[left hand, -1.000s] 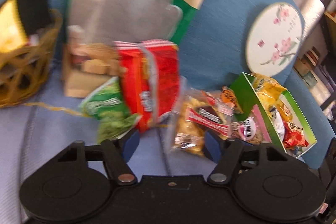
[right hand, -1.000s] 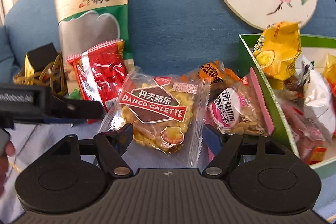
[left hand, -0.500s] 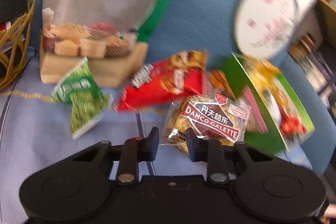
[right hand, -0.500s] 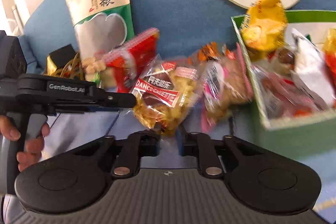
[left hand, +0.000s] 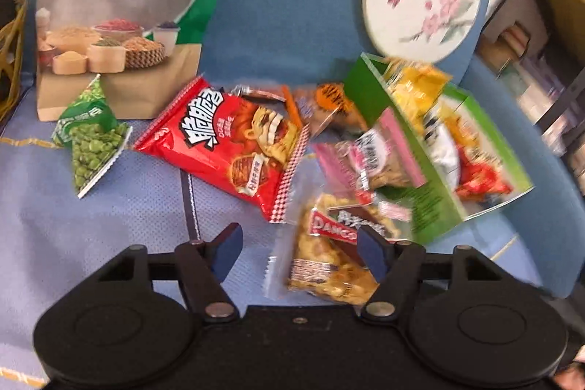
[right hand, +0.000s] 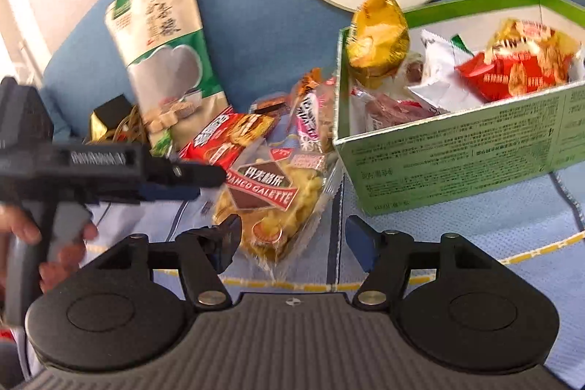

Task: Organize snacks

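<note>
Home living room: blue sofa, cluttered shelves.

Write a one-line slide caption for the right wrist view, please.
Open right gripper over a Danco Galette packet, beside a green box of snacks.

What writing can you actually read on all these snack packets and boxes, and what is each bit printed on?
"DANCO GALETTE": red and brown label on the clear biscuit packet.
Large Chinese characters on the red snack bag: visible, too blurred to quote.
Characters on the tall green and beige pouch: blurred.
Small print on the green box wall: too small to read.
Pink and white packet: blurred.
Lettering on the left gripper body: blurred.
</note>
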{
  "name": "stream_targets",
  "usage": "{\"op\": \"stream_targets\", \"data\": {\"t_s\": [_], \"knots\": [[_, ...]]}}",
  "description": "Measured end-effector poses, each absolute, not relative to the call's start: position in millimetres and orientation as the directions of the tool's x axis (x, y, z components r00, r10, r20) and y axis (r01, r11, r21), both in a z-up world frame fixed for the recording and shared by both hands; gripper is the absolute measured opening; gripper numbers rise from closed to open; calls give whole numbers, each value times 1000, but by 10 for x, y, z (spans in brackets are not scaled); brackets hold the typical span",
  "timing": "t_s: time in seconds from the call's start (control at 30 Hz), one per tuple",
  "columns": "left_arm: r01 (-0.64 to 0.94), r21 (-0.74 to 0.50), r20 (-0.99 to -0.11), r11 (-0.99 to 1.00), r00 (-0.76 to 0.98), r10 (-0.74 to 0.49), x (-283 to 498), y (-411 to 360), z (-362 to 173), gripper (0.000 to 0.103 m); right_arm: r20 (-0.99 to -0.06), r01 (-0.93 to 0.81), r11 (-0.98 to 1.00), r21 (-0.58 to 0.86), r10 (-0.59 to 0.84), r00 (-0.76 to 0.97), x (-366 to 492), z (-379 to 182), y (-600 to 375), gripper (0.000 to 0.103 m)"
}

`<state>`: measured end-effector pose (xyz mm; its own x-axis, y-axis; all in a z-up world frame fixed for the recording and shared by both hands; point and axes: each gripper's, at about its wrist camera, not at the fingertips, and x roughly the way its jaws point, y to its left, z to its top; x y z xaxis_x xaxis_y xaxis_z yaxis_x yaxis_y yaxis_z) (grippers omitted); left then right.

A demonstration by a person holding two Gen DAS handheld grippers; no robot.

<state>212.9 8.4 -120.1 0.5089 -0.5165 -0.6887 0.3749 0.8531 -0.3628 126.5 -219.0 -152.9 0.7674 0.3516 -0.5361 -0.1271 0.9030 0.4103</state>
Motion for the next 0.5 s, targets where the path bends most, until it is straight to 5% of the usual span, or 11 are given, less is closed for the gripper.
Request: {"op": "stream_targets", "data": {"t_s": [0.13,0.2,0.23,0.3,0.5], "knots": [[372,-349,-693,860,516,-504,2125,43,-1264,99,-529,-116,887,446,366,765,1369,-1615,-2133,98],[401,-388,-691,830,470,-550,2105,-15,-1279,43,-523,-152,883,445,394,756,1365,-1611,-2074,72],[395,-393,-692,830,467,-550,2070,-41,-1253,44,-529,-145,886,440,386,756,1343,-1582,-2061,67],[425,-342,-699,838,481,-529,1962,-92,-1173,28,-534,-160,897,412,380,755,1275,-1510,-2066,61],[463,-397,-632,792,488,-602,1712,-135,-832,26,-452,-195,904,380,365,814,922,-1183,-2257,54]]}}
